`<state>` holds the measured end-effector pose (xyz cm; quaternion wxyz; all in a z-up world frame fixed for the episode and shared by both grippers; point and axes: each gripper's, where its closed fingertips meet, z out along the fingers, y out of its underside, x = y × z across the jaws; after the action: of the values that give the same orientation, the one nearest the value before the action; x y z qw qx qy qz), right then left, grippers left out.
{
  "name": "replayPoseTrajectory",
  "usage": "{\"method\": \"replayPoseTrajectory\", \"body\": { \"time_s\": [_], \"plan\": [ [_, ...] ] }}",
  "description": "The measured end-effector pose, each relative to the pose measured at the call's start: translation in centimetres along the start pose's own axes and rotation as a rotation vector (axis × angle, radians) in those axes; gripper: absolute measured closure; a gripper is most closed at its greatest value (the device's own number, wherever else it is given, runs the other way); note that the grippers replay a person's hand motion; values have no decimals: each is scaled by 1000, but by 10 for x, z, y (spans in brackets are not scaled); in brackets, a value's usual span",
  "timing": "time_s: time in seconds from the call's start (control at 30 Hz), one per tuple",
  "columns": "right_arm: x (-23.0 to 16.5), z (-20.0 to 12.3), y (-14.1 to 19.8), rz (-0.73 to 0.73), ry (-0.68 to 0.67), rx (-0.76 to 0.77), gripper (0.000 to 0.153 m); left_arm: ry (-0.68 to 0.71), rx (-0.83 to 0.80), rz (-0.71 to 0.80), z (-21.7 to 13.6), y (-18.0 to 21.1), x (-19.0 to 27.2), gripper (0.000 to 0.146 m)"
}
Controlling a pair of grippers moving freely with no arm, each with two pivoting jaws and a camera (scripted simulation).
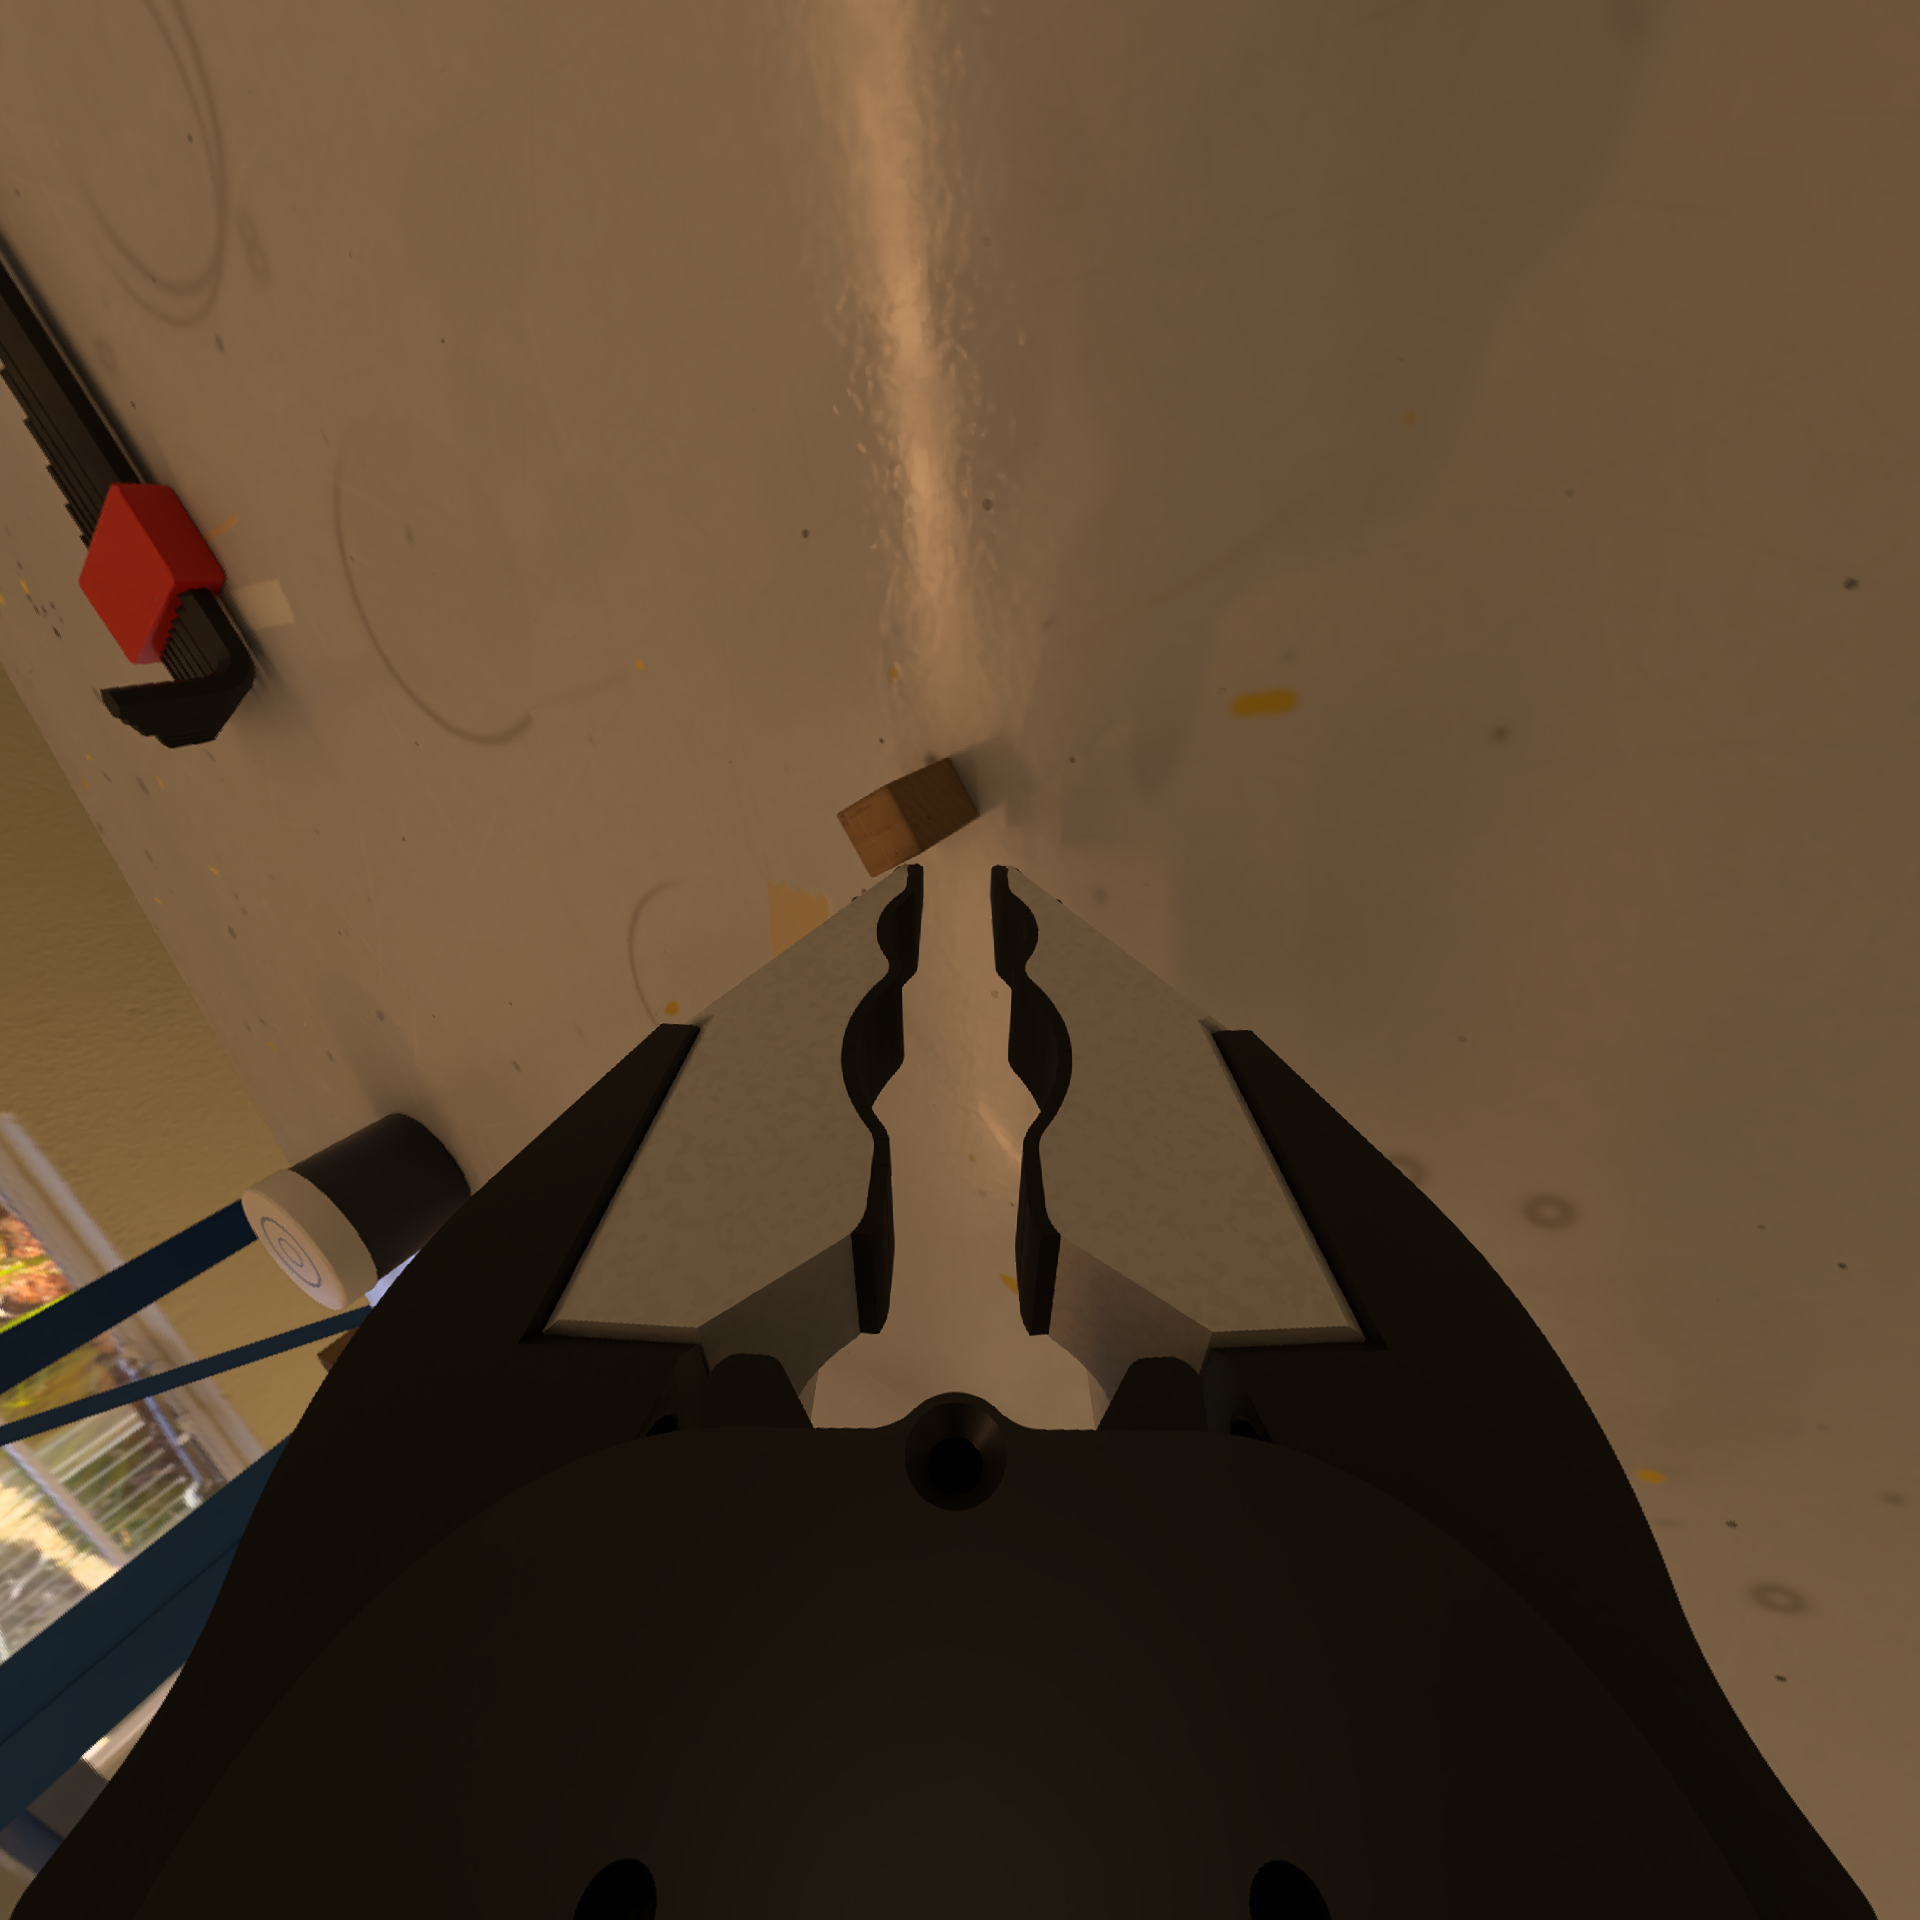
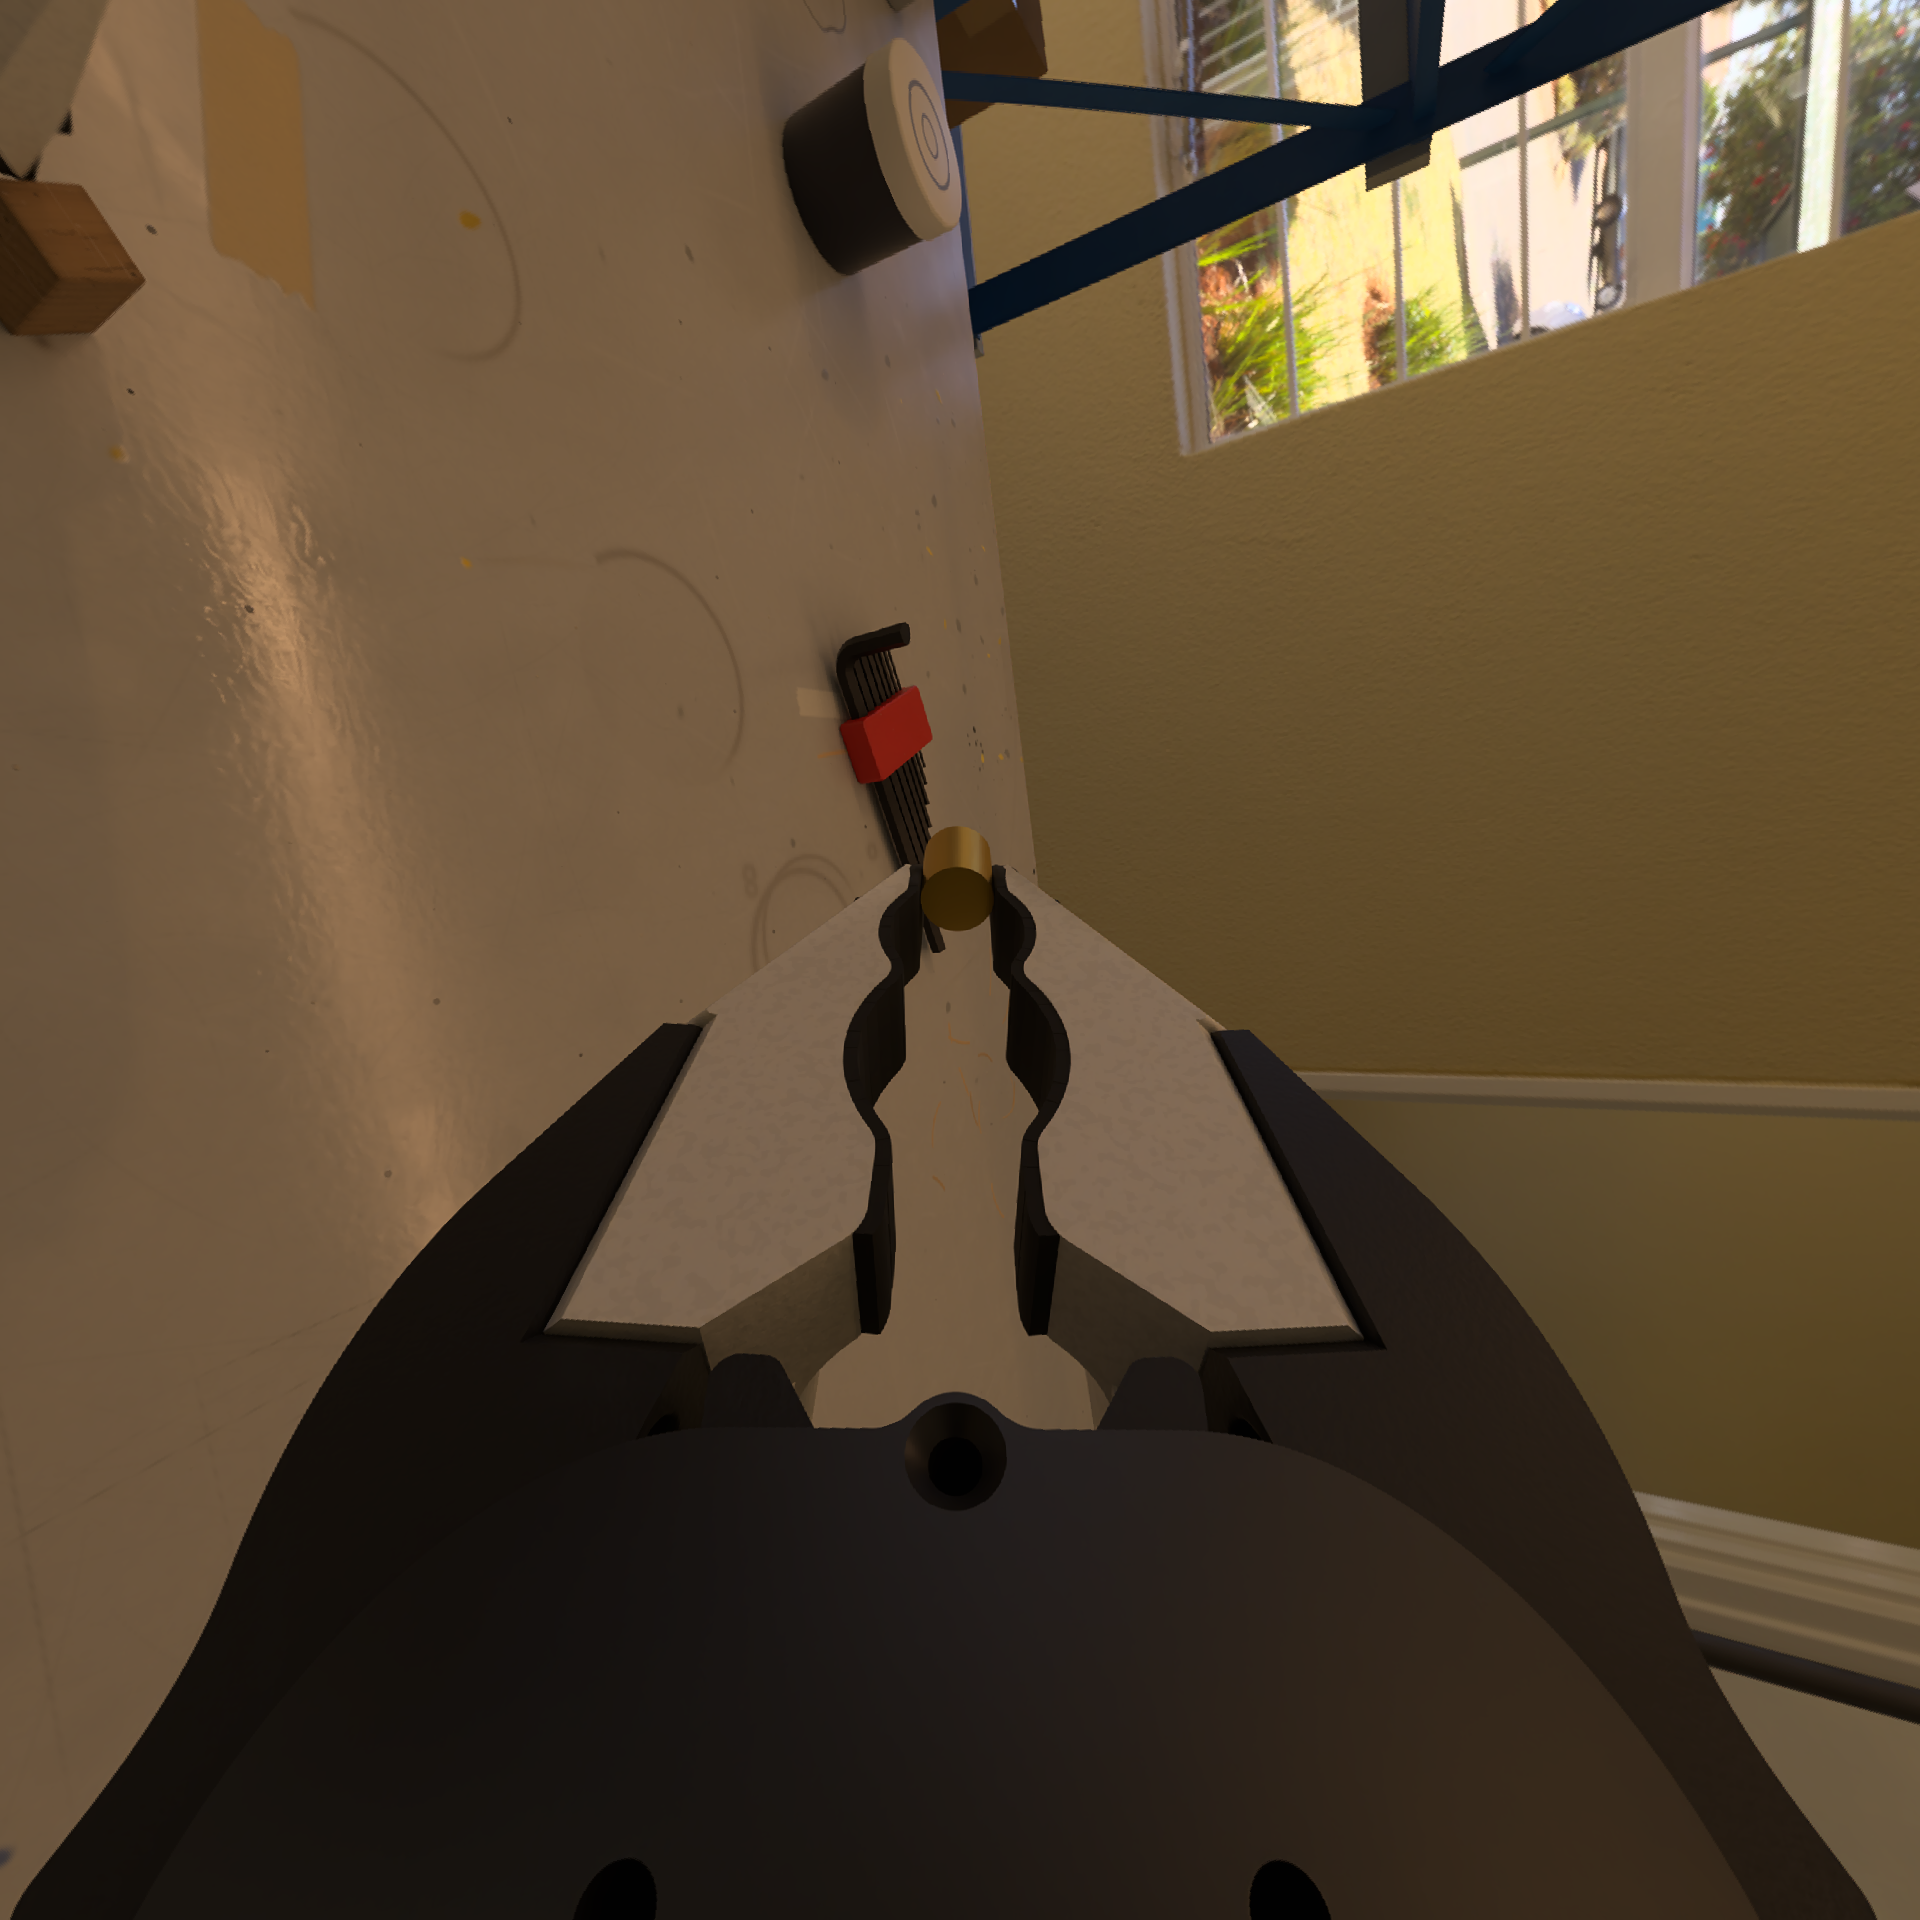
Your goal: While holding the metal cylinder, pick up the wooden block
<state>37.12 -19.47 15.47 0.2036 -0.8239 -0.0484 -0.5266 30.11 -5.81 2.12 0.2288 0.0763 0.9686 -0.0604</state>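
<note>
The wooden block (image 1: 907,816) is a small brown cube lying on the pale tabletop (image 1: 1351,520). My left gripper (image 1: 956,878) hovers over the table with its tips just short of the block, which sits slightly left of the gap. Its jaws stand a little apart with nothing between them. My right gripper (image 2: 956,883) is shut on the metal cylinder (image 2: 958,881), a short brass-coloured piece pinched at the fingertips above the table's edge. The block also shows in the right wrist view (image 2: 57,260) at the far upper left.
A black hex key set in a red holder (image 1: 151,571) (image 2: 883,732) lies near the table edge. A black cylinder with a white cap (image 1: 343,1205) (image 2: 878,156) lies by the same edge. Beyond the edge are blue frame bars (image 2: 1195,104), a yellow wall and a window.
</note>
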Motion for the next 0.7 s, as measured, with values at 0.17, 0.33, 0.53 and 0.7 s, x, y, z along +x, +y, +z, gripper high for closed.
{"method": "replayPoseTrajectory", "body": {
  "time_s": [0.17, 0.33, 0.53, 0.7],
  "plan": [
    [5, -3, 2, 16, 11, 0, 141, 28, 15, -58, 4, 0, -7, 137],
    [10, -5, 5, 44, 21, -1, 141, -3, 96, -128, -8, -3, -18, 146],
    [14, -8, 8, 66, 30, 4, 141, -161, 235, -202, -45, -5, -54, 146],
    [13, -8, 8, 74, 19, 7, 141, -111, 285, -255, -54, -7, -51, 146]
  ]
}}
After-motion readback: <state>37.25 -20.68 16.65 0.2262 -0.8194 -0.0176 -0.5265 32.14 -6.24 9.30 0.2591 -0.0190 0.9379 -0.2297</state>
